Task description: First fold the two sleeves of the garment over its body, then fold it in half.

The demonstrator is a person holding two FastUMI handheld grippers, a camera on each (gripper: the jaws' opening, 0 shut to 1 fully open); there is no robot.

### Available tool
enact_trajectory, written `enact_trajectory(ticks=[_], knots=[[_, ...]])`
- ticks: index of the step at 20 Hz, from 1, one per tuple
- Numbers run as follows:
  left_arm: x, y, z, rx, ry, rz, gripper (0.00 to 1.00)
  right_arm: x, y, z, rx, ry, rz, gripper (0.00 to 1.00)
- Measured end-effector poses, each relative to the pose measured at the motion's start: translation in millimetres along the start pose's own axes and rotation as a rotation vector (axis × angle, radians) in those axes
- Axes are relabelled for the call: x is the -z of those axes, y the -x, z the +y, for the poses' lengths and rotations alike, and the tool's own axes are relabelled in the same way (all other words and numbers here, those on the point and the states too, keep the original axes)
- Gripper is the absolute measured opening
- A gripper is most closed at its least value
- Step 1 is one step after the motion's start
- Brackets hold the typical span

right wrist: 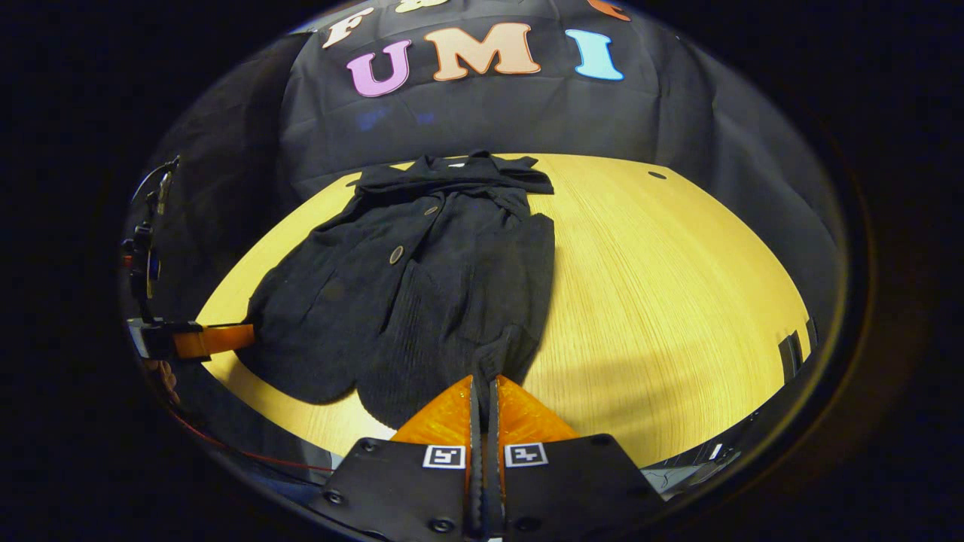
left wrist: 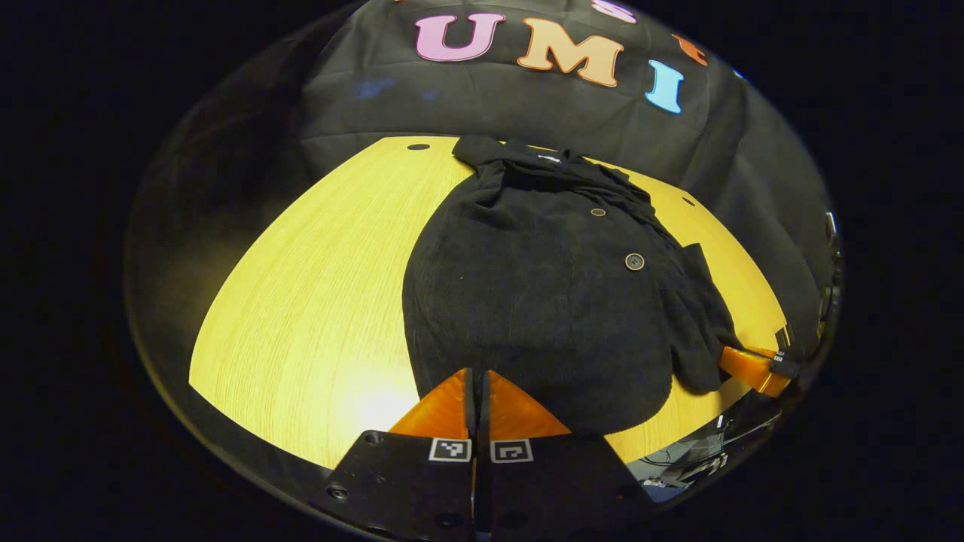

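Garment is lying flat on the wooden table, collar toward the booth wall and hem toward the two grippers. Both sleeves are appearing already laid over its body, so the step in hand is judged to be the fold in half.

The left gripper is sitting at the near hem with its fingers pressed together; cloth seems to be caught between them, though the pinch itself is hard to confirm. The right gripper is likewise clenched at the opposite hem corner, a tuck of fabric rising at its tips.

To do this step well, both corners are best lifted together and level, carried toward the collar, and lowered so the hem meets the shoulder line squarely. Uneven height would be dragging the folded sleeve out of place.

The cloth is dark, finely ribbed like corduroy, thick and matte, and likely to hold a soft crease rather than a sharp one. Round buttons are running down the front placket. The table is pale, smooth-grained wood, offering little grip to the fabric.
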State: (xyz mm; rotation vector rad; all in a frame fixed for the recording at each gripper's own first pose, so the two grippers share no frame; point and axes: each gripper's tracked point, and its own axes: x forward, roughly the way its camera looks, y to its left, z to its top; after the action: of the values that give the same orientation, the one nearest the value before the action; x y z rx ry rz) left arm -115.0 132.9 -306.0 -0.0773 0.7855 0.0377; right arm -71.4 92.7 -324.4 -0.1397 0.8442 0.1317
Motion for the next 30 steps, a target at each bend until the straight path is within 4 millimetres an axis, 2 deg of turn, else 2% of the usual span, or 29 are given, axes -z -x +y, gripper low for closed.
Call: enact_trajectory(ticks=[4, 7, 11, 15, 21, 22, 24, 30], knots=[[-26, 8, -3, 0.009, 0.024, -0.033, 0.0, -29, 12, 2, -0.025, 0.011, -0.039, 0.05], [-60, 13, -6, 0.021, 0.035, -0.084, 0.0, -61, 22, 0, -0.026, 0.01, -0.089, 0.05], [-106, 5, -7, 0.022, 0.054, -0.157, 0.0, -109, 27, -8, -0.031, 0.017, -0.162, 0.05], [-147, -7, -6, -0.001, 0.078, -0.183, 0.0, -161, 21, -18, -0.035, 0.055, -0.215, 0.05], [-224, -27, -19, -0.018, 0.072, -0.284, 0.0, -243, -11, -23, -0.069, 0.12, -0.269, 0.05], [-235, -31, -22, -0.019, 0.066, -0.294, 0.0, -254, -18, -23, -0.077, 0.12, -0.277, 0.02], [-257, -39, -24, -0.028, 0.056, -0.321, 0.0, -278, -30, -22, -0.089, 0.121, -0.291, 0.05], [-307, -70, -21, -0.066, 0.049, -0.355, 0.0, -330, -65, -26, -0.099, 0.117, -0.328, 0.05]])
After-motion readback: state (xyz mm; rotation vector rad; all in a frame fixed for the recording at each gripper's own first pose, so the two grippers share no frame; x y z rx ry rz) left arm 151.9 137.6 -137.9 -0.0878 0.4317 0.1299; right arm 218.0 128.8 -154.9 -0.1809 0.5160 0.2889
